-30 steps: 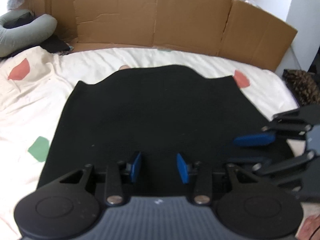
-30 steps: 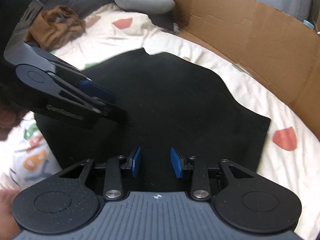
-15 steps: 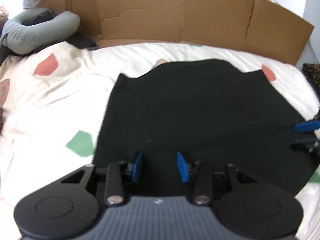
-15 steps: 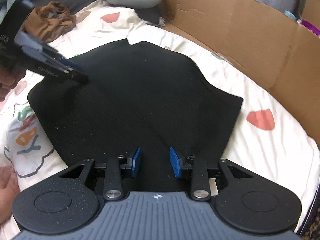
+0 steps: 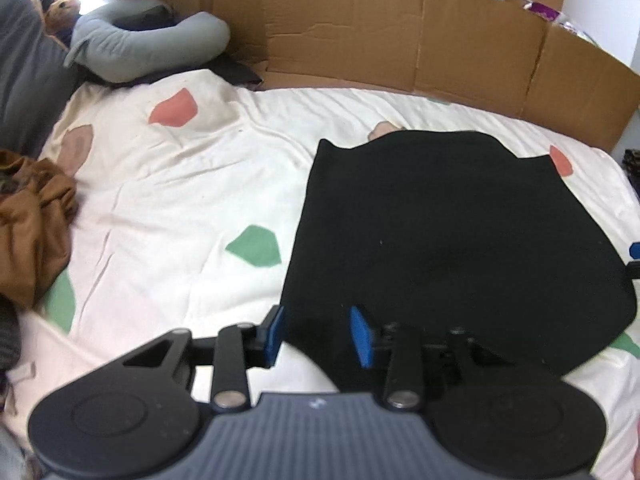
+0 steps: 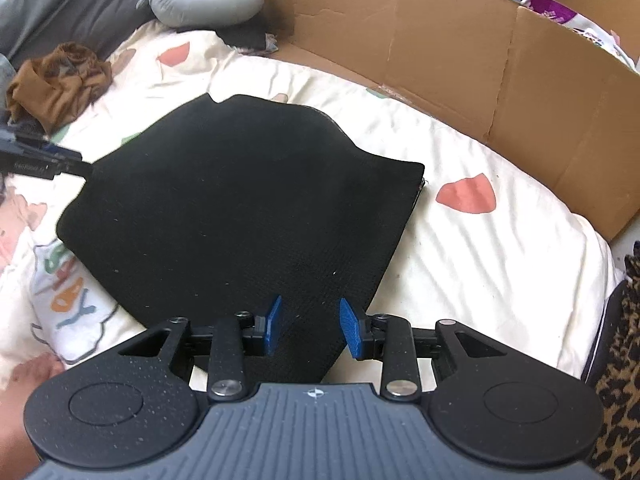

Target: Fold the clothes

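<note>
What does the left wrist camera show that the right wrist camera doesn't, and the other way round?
Only the left wrist view shows the green patch printed on the sheet beside the black garment, and the left gripper open at that garment's near left corner. Only the right wrist view shows the leopard-print fabric at the bed's right edge, the cartoon print, and the right gripper open over the garment's near edge. Both show the garment lying flat, the cardboard wall, the grey neck pillow and the brown clothes.

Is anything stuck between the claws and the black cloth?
Nothing visible is. The left claw is open at the near left edge of the black cloth, and the right claw is open over its near right corner. Only bare bedsheet surrounds it.
</note>
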The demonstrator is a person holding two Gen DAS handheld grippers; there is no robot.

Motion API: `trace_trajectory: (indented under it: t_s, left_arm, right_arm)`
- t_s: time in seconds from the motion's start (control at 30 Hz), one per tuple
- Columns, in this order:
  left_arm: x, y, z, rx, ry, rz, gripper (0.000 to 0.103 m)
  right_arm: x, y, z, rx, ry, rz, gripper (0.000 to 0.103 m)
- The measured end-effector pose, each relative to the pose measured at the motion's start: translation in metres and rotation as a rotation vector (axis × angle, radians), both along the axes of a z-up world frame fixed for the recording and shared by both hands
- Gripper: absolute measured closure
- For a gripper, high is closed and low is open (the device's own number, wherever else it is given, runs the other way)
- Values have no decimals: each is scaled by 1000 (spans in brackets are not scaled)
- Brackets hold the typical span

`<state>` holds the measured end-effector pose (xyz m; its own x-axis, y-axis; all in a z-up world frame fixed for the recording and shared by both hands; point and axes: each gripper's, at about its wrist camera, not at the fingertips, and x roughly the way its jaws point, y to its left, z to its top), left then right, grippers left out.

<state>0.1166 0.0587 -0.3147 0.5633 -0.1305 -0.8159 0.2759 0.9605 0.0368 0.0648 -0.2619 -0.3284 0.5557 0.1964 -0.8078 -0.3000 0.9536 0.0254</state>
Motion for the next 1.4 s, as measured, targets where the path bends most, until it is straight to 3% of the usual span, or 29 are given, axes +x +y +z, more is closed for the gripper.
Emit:
trace_trajectory:
  t_s: [0.2,0.43,0.7,1.07,1.23,1.27,1.33,1.4]
  left_arm:
    - [-22,3,2,-22,35,18,64]
    - [-33,6,-12,-46,82,31,63]
    - [-42,6,-8,-91,90,5,61]
    - [-49,3,-22,-138,130,-23,61]
    - [-47,5,-33,-156,152,-23,63]
    - [-47,4,-35,-150,160,-28,64]
    - [-47,4,-37,-166,168,-37,81]
    - [-46,2,-37,-171,174,-40,91]
  right_arm:
    - [-14,7,2,55,28,13,65]
    - [-17,16,-19,65,78,30,69]
    - [-9,-2,-36,81,136,-60,72]
    - [-20,-53,-36,344,307,-312,69]
    - [-28,-67,-61,576,419,-410,68]
    - [-28,-67,-66,613,433,-417,68]
    - [-28,-67,-76,680,456,-439,67]
    - [-28,-68,-85,736,471,-471,67]
